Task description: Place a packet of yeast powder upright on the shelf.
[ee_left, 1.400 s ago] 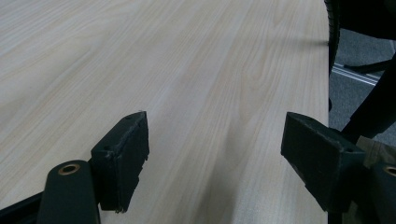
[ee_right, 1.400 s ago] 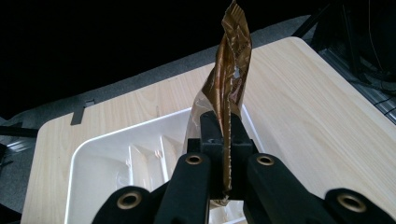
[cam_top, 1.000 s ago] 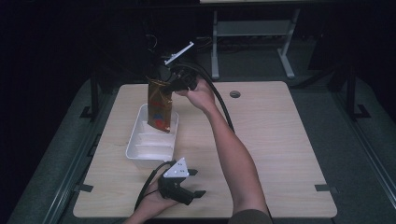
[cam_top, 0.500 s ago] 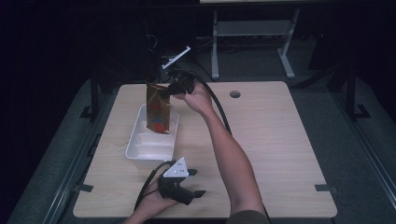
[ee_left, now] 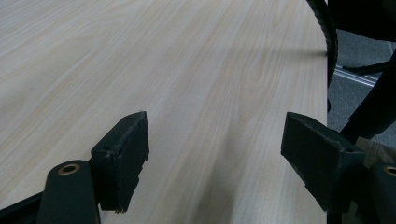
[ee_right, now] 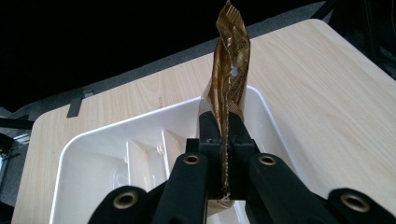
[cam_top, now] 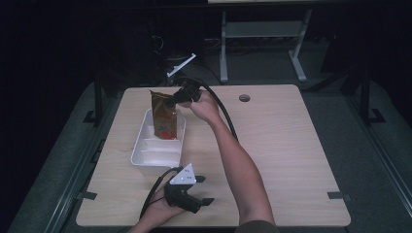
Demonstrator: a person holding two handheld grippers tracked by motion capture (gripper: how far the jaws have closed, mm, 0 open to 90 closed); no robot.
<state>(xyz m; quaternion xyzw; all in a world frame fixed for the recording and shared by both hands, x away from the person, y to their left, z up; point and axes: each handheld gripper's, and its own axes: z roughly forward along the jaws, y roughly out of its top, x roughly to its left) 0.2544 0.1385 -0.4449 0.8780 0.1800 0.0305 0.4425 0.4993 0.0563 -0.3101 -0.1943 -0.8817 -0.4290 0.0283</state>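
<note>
Right gripper (ee_right: 224, 135) is clamped on the crinkled top seal of a gold-brown foil snack bag (cam_top: 163, 115), its black jaws pinching the foil flat between them. That bag stands upright with its bottom inside the far end of a white plastic divided tray (cam_top: 142, 154), which sits on the pale wooden table (cam_top: 282, 145) toward its left side. Left gripper (ee_left: 215, 158) rests near the table's front edge, well apart from the tray, jaws spread wide over bare wood.
</note>
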